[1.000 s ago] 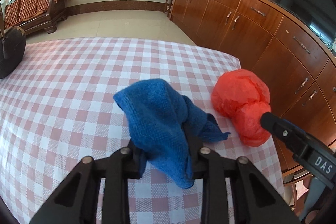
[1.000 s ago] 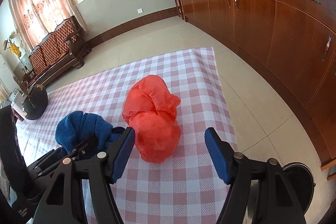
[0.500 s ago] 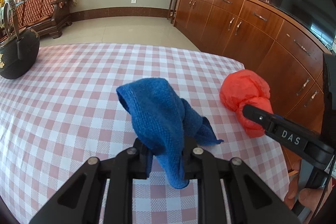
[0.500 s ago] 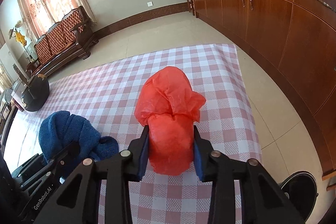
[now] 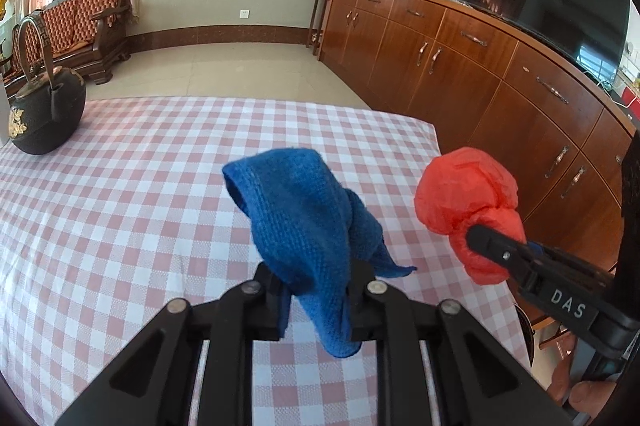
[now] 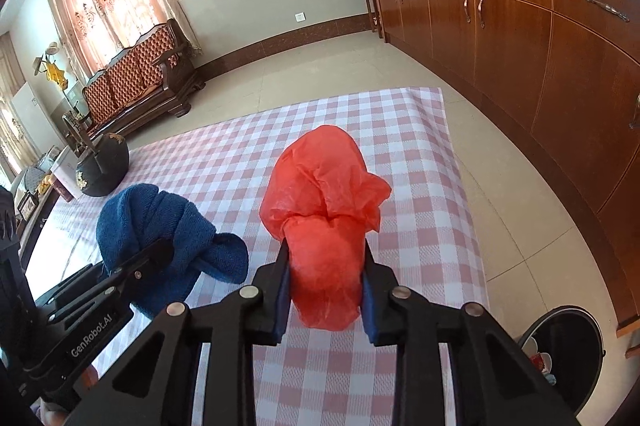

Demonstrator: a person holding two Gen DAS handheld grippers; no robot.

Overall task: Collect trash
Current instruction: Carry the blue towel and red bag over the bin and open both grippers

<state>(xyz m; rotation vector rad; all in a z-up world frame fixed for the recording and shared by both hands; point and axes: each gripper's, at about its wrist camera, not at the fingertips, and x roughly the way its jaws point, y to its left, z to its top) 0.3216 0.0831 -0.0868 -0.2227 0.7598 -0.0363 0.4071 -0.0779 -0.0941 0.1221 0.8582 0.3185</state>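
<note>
A crumpled blue cloth [image 5: 298,226] hangs in my left gripper [image 5: 316,284], which is shut on its lower part and holds it above the checked tablecloth [image 5: 120,210]. In the right wrist view my right gripper [image 6: 324,278] is shut on a knotted red plastic bag [image 6: 324,202], its blue pads pressing the bag's lower bulge. The red bag [image 5: 464,198] appears at the right of the left wrist view, lifted, with the right gripper's finger across it. The blue cloth [image 6: 160,226] and the left gripper [image 6: 160,252] show at the left of the right wrist view.
A black iron kettle [image 5: 44,114] stands at the table's far left corner. A round dark bin [image 6: 560,350] holding some rubbish sits on the floor at the table's near right. Wooden cabinets [image 6: 520,38] line the right wall, a wooden sofa [image 5: 76,26] stands far left.
My right gripper closed from wide open onto the red bag and raised it off the cloth. The left gripper, still gripping the blue cloth, lifted it a little higher.
</note>
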